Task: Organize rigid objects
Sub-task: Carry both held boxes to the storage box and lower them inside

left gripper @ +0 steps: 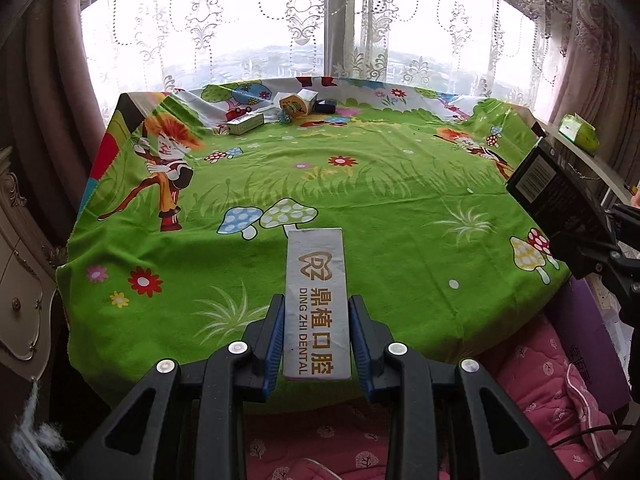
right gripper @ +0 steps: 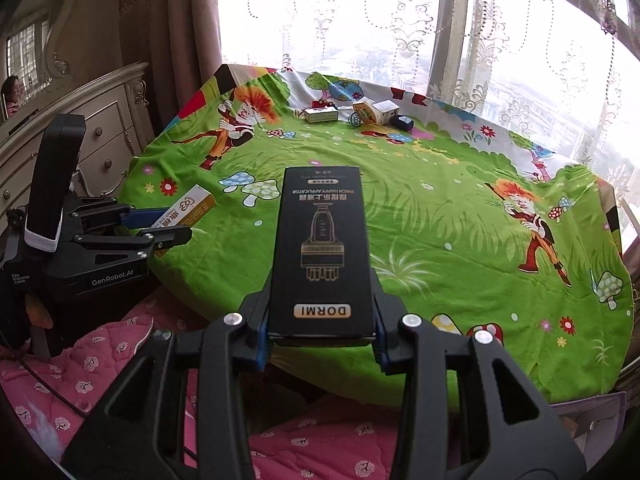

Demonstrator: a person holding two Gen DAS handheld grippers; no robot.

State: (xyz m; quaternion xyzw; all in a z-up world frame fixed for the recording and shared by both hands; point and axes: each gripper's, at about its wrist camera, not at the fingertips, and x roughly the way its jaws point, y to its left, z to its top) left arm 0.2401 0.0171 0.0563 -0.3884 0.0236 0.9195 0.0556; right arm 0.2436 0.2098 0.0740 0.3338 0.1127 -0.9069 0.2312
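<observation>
Slip risk: left tongs [left gripper: 316,340] pinch the dental box [left gripper: 316,300] and right tongs [right gripper: 320,320] the black DORMI box [right gripper: 320,248] by near ends only (both cantilevered above tabletop [left gripper: 400,220]), so either could pivot out.

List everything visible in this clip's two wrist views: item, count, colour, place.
dental box: 1, grey with gold print, clamped in left gripper.
DORMI box: 1, black, clamped in right gripper.
small boxes: about five, white, yellow and dark, clustered at the table's far edge.
tablecloth: 1, green cartoon print, over the table.
dresser: 1, cream, left of table.
quilt: 1, pink, below the near edge.
left gripper: black, blue pads.
right gripper: black.
</observation>
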